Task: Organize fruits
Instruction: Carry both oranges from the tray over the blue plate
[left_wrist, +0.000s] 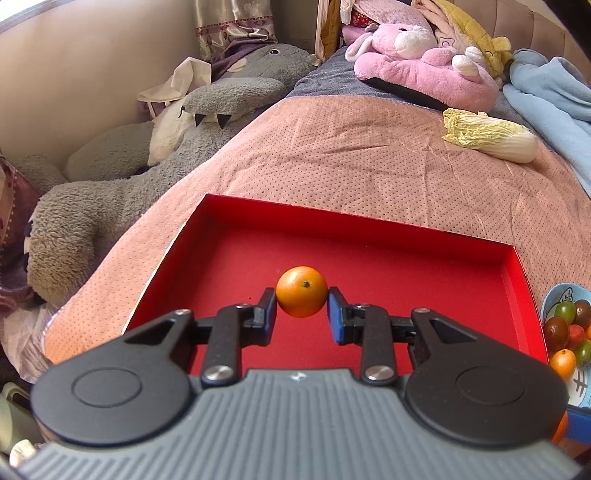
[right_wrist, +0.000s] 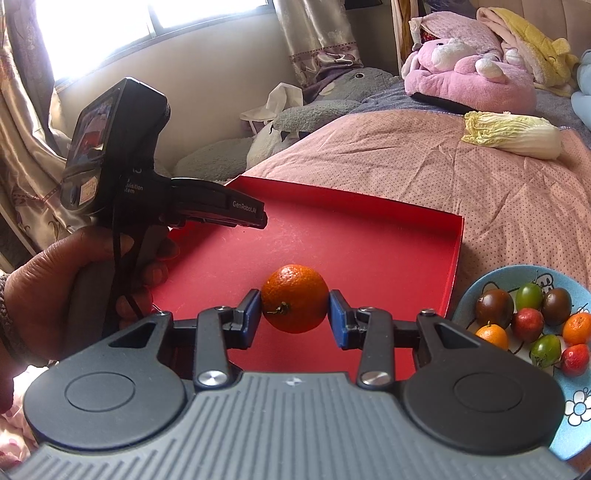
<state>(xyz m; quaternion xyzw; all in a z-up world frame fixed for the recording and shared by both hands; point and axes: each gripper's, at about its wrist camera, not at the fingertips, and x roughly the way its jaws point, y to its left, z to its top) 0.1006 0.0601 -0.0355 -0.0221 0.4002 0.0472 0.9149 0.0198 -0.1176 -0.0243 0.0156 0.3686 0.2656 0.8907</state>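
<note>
My left gripper (left_wrist: 301, 308) is shut on a small orange (left_wrist: 301, 291) and holds it over the red tray (left_wrist: 424, 258). My right gripper (right_wrist: 295, 317) is shut on a darker orange with a stem (right_wrist: 294, 297), also over the red tray (right_wrist: 369, 236). The left gripper's body (right_wrist: 122, 155) shows at the left of the right wrist view, over the tray's left side. A blue plate (right_wrist: 576, 402) to the right of the tray holds several small fruits: dark, green and red tomatoes and small oranges. The plate's edge shows in the left wrist view (left_wrist: 557, 291).
The tray lies on a pink dotted blanket (left_wrist: 351, 147) on a bed. A napa cabbage (left_wrist: 491, 134) lies at the far right. A pink plush toy (left_wrist: 417, 62) and blue blanket (left_wrist: 550, 85) sit at the back. A grey plush (left_wrist: 122, 184) lies beside the bed on the left.
</note>
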